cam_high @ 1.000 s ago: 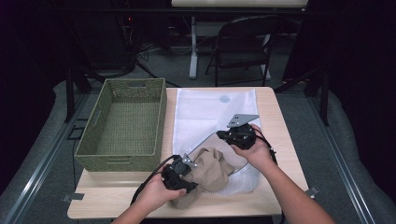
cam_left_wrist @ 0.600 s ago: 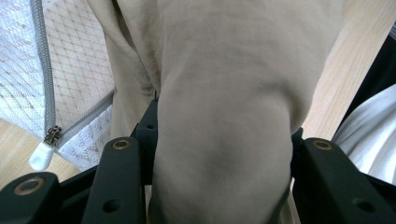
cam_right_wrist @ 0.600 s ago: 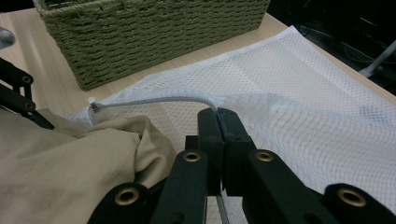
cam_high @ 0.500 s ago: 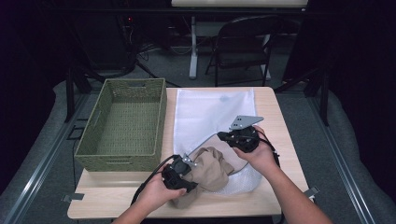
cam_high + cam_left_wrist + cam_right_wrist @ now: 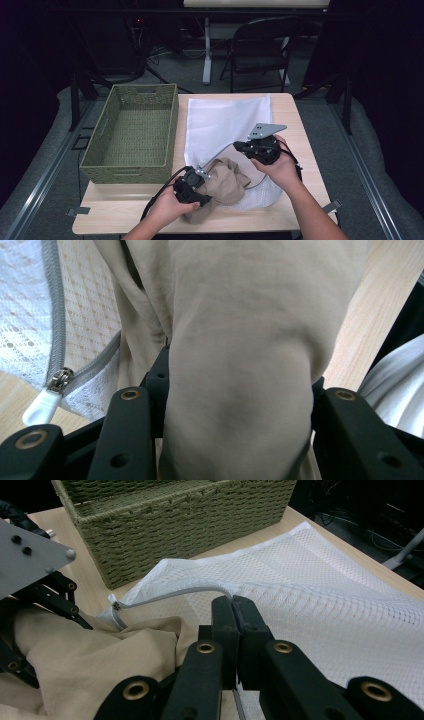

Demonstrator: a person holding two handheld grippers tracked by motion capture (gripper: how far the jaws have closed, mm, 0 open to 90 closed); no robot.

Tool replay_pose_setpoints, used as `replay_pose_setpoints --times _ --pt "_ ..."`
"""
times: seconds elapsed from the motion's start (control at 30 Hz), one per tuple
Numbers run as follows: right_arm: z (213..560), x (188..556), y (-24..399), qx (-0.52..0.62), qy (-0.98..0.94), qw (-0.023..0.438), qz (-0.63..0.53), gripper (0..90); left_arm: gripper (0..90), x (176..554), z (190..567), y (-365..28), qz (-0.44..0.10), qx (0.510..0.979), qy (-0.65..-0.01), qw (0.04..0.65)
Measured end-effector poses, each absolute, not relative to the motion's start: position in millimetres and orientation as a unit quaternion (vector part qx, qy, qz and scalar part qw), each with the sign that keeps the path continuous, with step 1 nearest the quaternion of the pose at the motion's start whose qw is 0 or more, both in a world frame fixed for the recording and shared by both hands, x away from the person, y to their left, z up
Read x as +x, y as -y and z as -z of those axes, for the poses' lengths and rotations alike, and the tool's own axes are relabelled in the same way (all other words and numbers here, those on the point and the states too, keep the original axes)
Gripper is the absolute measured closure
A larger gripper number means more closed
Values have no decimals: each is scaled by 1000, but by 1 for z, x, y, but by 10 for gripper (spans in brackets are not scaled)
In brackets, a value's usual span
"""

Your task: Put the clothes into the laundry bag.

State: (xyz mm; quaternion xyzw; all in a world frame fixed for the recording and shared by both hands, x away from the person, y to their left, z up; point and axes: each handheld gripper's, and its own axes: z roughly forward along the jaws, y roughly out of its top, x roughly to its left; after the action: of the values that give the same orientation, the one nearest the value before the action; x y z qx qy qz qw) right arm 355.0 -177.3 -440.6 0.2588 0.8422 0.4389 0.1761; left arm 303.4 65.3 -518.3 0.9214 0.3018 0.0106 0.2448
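Observation:
A bunched tan garment (image 5: pixel 227 180) lies at the table's near edge, partly inside the mouth of a white mesh bag (image 5: pixel 225 120). My left gripper (image 5: pixel 204 183) is shut on the garment (image 5: pixel 240 340), and the cloth bulges between its jaws. The bag's grey zipper and white pull (image 5: pixel 47 400) lie just to the left of it. Further right, my right gripper (image 5: pixel 241 147) is shut on the bag's zipper edge (image 5: pixel 170 592) and holds it above the garment (image 5: pixel 90 655). Its jaws (image 5: pixel 233 605) stand pressed together on the thin hem.
A green woven basket (image 5: pixel 130 167) stands on the left half of the wooden table (image 5: pixel 300 120), close beside the bag. A folding chair (image 5: pixel 260 45) and table legs stand beyond the far edge. Dark floor surrounds the table.
My right gripper has risen a little and drifted right with the bag's zipper edge, opening the mouth wider. The left gripper and the garment have stayed put.

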Motion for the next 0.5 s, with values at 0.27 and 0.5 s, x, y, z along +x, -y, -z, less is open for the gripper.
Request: replay_pose_setpoints --times 0.27,0.5 --pt "440 353 176 257 -845 177 -434 888 524 306 517 -67 -12 915 -312 254" --pt "442 353 173 256 -845 173 -436 887 523 310 511 -63 -9 909 -318 269"
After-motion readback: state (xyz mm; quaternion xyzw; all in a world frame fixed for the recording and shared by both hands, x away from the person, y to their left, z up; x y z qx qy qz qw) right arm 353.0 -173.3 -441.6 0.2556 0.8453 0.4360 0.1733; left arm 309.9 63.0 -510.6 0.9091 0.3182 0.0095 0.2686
